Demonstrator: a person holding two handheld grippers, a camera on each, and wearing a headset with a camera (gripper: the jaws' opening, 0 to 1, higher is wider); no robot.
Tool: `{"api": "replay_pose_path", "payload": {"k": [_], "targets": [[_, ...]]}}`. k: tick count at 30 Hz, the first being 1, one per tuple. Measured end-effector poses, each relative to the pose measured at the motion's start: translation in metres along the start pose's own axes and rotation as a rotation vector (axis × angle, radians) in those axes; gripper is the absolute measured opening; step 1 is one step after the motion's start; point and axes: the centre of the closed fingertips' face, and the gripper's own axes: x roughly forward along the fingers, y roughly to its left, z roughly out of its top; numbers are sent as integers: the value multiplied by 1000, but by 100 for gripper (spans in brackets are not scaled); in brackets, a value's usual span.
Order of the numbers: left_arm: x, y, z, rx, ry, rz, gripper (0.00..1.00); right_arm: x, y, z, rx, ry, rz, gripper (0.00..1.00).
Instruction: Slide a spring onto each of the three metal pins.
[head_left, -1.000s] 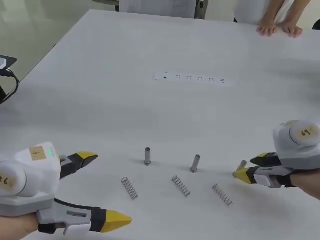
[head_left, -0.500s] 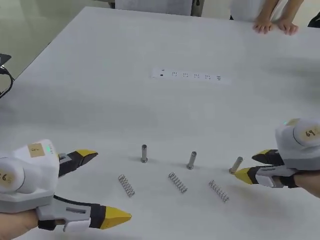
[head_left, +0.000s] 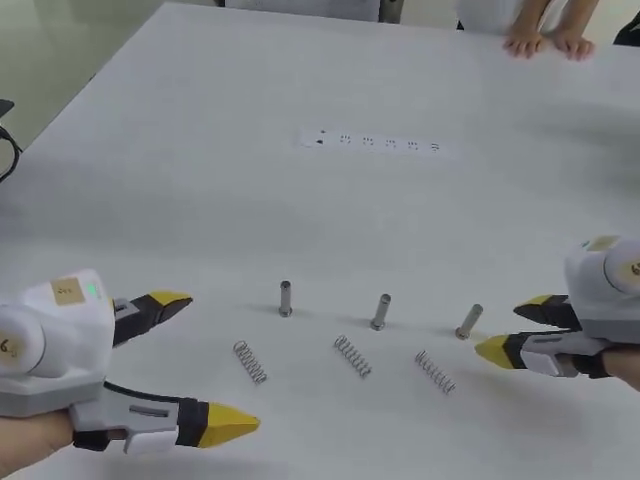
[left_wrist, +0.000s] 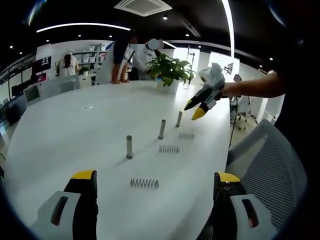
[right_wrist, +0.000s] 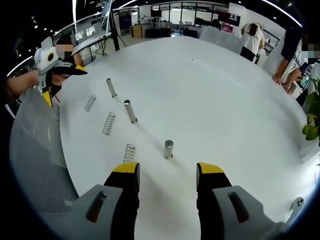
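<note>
- The left gripper (head_left: 205, 362) is held low over the near left corner of the white table (head_left: 200, 150). Its yellow-tipped jaws are spread wide with nothing between them.
- In the left gripper view, the left spring (left_wrist: 144, 183) lies on the tabletop ahead, within the gap framed by the two jaws but well short of them.
- The right gripper (head_left: 513, 325) is at the near right, its jaws parted and empty, with the tips pointing toward the row of pins.
- In the right gripper view, the right pin (right_wrist: 168, 149) stands just ahead of the gap between the jaws, apart from both tips.
- Three metal pins stand upright in a row across the table. The left pin (head_left: 285, 298) and the middle pin (head_left: 380, 311) stand alongside the right one, and all are bare.
- Three springs lie flat on the table, each just in front of a pin. The middle spring (head_left: 352, 356) and the right spring (head_left: 434, 371) both lie at a slant, touching nothing.
- Farther back, a flush socket strip (head_left: 375, 143) is set into the tabletop.
- At the far edge, a person's hands (head_left: 545, 42) rest on the table.
</note>
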Motion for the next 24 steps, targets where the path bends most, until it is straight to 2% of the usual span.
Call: {"api": "replay_pose_path", "payload": {"k": [17, 24], "targets": [[1, 2, 2, 1, -14, 10, 93, -3, 21, -6, 8, 16, 37, 41], [0, 3, -2, -4, -10, 11, 93, -2, 36, -12, 16, 27, 68, 39]]}}
